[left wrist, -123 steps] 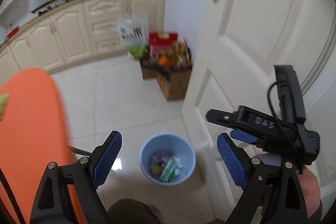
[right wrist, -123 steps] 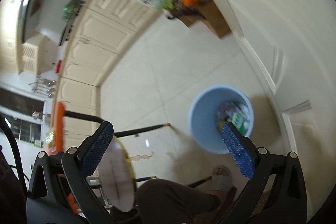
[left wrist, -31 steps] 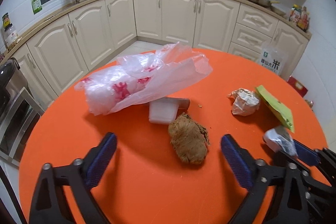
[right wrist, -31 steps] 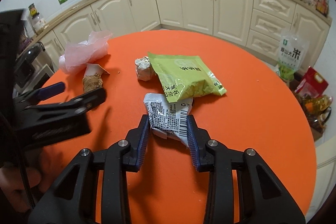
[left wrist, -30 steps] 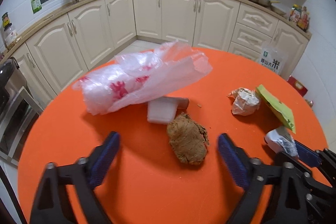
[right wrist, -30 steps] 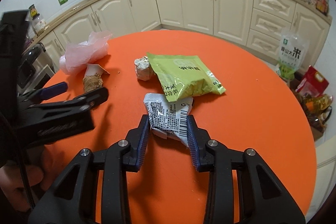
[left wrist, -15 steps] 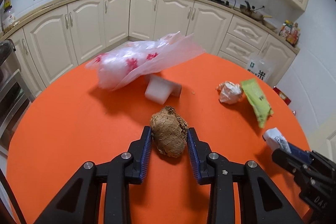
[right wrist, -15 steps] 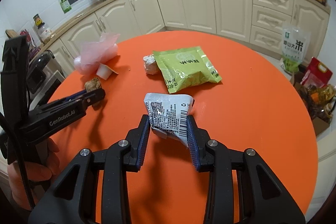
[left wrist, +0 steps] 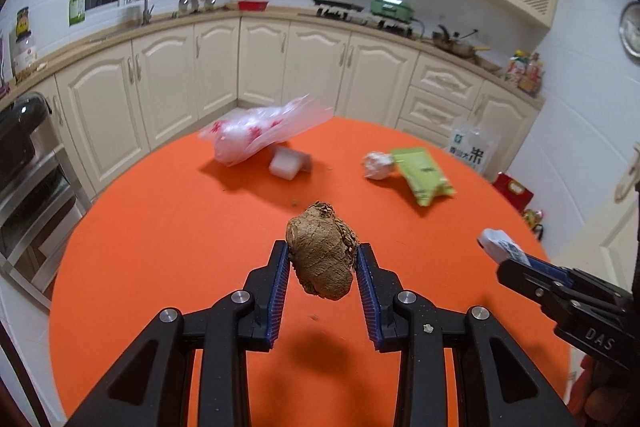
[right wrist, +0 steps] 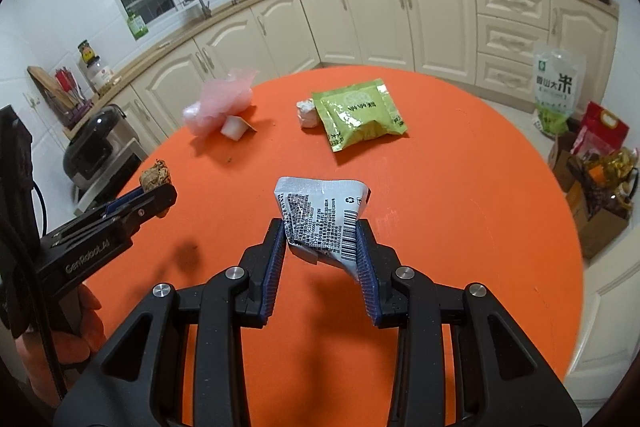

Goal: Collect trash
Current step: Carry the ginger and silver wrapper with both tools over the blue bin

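Note:
My left gripper [left wrist: 322, 257] is shut on a crumpled brown paper wad [left wrist: 322, 254], held above the round orange table [left wrist: 168, 227]. The same wad [right wrist: 155, 175] and left gripper [right wrist: 154, 185] appear at the left of the right wrist view. A crumpled silver wrapper with a barcode [right wrist: 322, 219] is pinched in my right gripper [right wrist: 320, 237], also lifted off the table. In the left wrist view that wrapper [left wrist: 500, 245] shows at the right edge. Left on the table are a pink plastic bag [left wrist: 264, 133], a white cup [left wrist: 286, 167], a white paper ball [left wrist: 377, 165] and a green snack packet [left wrist: 424, 175].
Cream kitchen cabinets [left wrist: 304, 67] curve behind the table. A rice bag [right wrist: 558, 95] and a cardboard box of groceries [right wrist: 600, 195] stand on the floor at the right. An appliance [right wrist: 96, 143] sits by the table's left edge.
The left gripper closed on the brown wad and lifted it off the table, drawing back toward me. The right gripper rose and drew back with the silver wrapper.

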`<state>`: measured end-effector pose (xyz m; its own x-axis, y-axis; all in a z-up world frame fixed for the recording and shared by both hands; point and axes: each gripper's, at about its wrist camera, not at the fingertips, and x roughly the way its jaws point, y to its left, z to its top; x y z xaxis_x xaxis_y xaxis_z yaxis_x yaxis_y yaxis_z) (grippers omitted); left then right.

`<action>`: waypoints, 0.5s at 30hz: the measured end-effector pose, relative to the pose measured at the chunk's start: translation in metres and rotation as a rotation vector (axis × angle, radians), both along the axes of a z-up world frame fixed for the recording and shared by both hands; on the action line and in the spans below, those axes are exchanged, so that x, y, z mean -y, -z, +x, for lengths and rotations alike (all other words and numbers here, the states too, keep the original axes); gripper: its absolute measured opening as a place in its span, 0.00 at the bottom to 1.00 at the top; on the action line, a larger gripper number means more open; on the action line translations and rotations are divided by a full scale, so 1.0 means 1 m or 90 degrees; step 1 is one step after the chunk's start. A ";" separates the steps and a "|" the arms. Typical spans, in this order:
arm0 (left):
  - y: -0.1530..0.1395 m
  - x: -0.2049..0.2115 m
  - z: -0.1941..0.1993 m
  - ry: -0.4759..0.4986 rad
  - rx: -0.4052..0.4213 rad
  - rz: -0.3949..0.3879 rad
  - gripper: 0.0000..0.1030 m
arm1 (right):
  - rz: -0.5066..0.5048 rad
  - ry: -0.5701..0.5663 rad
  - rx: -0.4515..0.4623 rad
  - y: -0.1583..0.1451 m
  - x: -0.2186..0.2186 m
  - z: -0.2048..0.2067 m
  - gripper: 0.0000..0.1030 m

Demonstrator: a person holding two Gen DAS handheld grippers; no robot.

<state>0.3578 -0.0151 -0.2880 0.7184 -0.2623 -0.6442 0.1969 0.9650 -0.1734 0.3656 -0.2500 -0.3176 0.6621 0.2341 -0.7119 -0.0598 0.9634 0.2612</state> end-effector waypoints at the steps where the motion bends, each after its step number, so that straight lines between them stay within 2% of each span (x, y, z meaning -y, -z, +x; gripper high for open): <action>1: -0.005 0.002 -0.012 0.006 0.009 -0.001 0.29 | 0.003 0.000 0.010 -0.006 0.002 -0.008 0.31; 8: -0.041 0.029 -0.088 0.057 0.079 -0.005 0.29 | 0.029 0.021 0.088 -0.054 0.026 -0.066 0.31; 12: -0.064 0.059 -0.135 0.115 0.121 -0.013 0.29 | 0.030 0.059 0.138 -0.083 0.058 -0.107 0.31; 15: -0.074 0.084 -0.156 0.155 0.131 -0.024 0.29 | 0.018 0.099 0.159 -0.097 0.087 -0.136 0.31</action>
